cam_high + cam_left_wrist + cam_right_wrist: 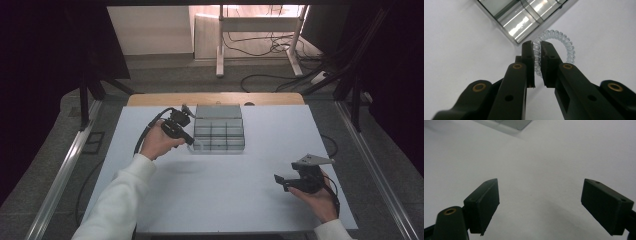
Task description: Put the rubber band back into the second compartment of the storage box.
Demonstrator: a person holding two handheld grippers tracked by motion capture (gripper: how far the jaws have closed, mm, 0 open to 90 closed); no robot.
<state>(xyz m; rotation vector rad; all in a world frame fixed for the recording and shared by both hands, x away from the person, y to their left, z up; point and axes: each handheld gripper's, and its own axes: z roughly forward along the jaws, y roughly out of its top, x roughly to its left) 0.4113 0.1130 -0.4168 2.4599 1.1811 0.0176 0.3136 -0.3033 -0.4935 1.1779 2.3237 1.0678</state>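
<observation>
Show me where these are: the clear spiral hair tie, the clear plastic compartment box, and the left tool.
clear spiral hair tie (pixel 569 46): left gripper view, right arc of the coil.
clear plastic compartment box (pixel 218 111): high view, far section.
left tool (pixel 537 58): left gripper view, between its tips.

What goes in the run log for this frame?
left gripper: shut on hair tie | beside organizer | right gripper: open, idle

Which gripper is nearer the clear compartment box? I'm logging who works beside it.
Left. The left gripper sits at the clear compartment box's near-left corner; the right gripper hangs well away, toward the table's near-right.
</observation>
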